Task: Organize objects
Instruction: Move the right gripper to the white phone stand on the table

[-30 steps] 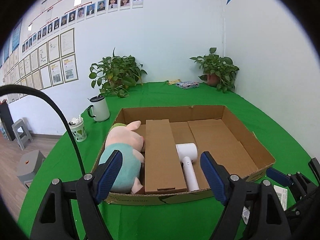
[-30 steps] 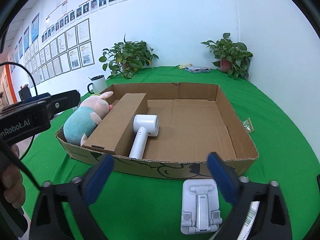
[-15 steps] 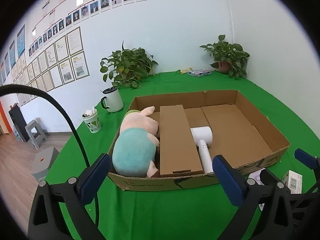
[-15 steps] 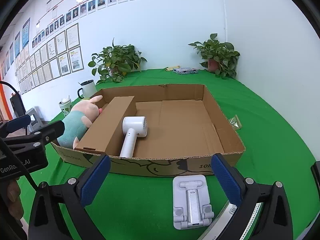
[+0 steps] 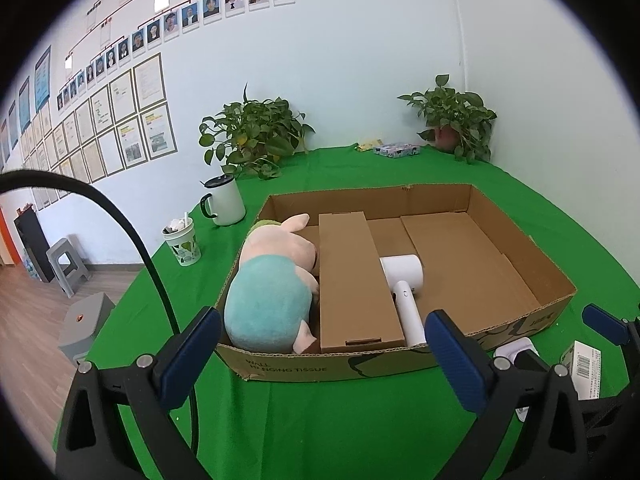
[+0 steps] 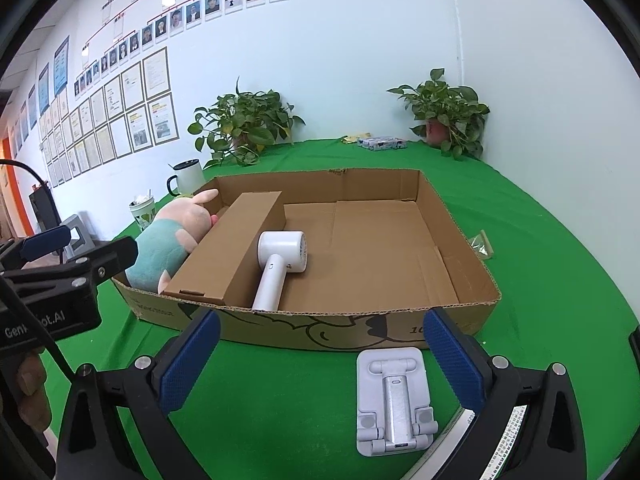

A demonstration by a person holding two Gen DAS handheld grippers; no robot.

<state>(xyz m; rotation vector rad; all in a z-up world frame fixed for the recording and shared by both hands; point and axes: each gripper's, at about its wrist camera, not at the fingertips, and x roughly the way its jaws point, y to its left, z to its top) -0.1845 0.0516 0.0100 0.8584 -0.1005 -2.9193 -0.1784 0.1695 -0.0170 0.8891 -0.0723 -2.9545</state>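
Note:
A shallow cardboard tray (image 5: 520, 320) (image 6: 460, 312) lies on the green table. Inside it, from left to right, are a pink and teal plush pig (image 5: 272, 280) (image 6: 168, 240), a long brown carton (image 5: 352, 276) (image 6: 232, 252) and a white hair dryer (image 5: 404, 284) (image 6: 280, 264). A white folding phone stand (image 6: 394, 396) lies flat in front of the tray. My right gripper (image 6: 322, 360) is open just behind the stand, holding nothing. My left gripper (image 5: 322, 360) is open and empty before the tray's front wall. A small barcoded box (image 5: 584, 368) sits at the right.
A white lidded mug (image 5: 224, 204) and a patterned cup (image 5: 184, 244) stand left of the tray. Two potted plants (image 5: 256, 136) (image 5: 456, 120) and a flat packet (image 5: 396, 150) are at the back. A small clear bag (image 6: 482, 244) lies right of the tray. Grey stools (image 5: 84, 320) stand on the floor.
Both grippers' jaws have spread much wider than a second ago and have held that width since. Both views shifted slightly; the objects in the tray have not moved.

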